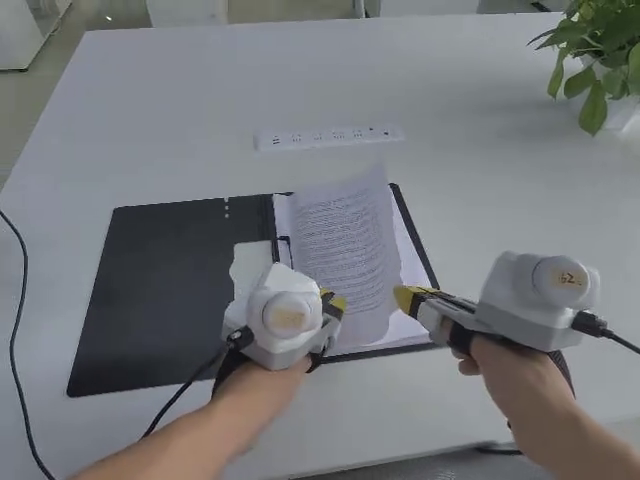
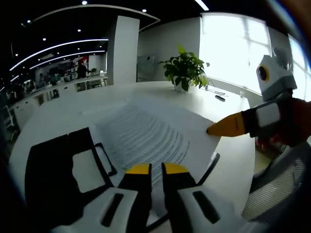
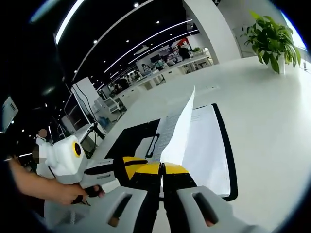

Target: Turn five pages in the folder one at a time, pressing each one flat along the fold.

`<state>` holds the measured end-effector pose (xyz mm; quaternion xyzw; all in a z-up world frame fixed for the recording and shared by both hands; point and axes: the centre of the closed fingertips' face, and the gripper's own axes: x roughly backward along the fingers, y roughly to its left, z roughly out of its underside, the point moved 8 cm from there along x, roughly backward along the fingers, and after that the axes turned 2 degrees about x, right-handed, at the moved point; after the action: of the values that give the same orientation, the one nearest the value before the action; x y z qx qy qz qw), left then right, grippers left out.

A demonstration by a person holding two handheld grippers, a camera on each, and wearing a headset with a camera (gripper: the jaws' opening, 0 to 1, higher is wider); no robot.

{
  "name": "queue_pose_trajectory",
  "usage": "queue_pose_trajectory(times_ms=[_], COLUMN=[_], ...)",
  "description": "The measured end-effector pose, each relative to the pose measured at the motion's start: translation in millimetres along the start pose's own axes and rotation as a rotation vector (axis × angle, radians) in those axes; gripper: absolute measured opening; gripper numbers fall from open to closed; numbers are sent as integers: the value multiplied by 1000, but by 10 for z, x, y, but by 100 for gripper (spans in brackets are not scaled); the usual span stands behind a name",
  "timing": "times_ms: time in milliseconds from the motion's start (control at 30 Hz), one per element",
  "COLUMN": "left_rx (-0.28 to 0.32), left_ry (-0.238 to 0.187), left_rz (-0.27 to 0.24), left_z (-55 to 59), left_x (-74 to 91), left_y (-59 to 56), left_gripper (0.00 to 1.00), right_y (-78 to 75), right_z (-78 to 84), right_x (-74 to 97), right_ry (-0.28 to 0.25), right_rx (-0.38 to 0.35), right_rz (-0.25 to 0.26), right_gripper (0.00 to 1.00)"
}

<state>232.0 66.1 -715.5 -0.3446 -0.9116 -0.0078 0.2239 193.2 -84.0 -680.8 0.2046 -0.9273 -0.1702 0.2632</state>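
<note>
**Folder** (image 1: 170, 290) – black, lying open on the white table (image 1: 480, 180), near its front edge. The left inside cover is bare black apart from a pale slip; the stack of sheets sits on the right half.

**Page** (image 1: 345, 250) – 1 printed sheet, standing up off the right-hand stack and bowed, its top leaning towards the far side. It is mid-turn and not yet laid over.

**Right gripper** (image 1: 405, 295) – comes in from the right, with its yellow tips at the page's near right edge. In the right gripper view the sheet rises straight out from between the jaws, which are pressed together on it – so it is pinching the page.

**Left gripper** (image 1: 335, 302) – near the page's lower left edge, close to the fold. Its jaws are drawn close with a thin gap, and nothing can be seen between them.

**Progress** – No turned sheet lies on the left cover, so I judge this to be page 1 of 5. It still has to be carried across and pressed flat along the fold, and 4 more pages come after it.

**Also present** – a power strip (image 1: 330, 137) beyond the folder and a potted plant (image 1: 595, 50) at the far right.
</note>
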Motion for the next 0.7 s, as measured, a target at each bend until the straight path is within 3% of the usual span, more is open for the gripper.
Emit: queue_pose_trajectory(times_ms=[367,700], left_rx=[34,50], left_ry=[-90,-131], left_rz=[-67,-126], left_z=[-213,-262], left_x=[623,1128], left_y=[321,548], left_gripper=[7,6], right_y=[530,1000], right_z=[-126,-122], right_x=[-150,-386], right_ry=[-39,-23], right_rx=[19,43], right_rz=[-132,-234], right_gripper=[0,0])
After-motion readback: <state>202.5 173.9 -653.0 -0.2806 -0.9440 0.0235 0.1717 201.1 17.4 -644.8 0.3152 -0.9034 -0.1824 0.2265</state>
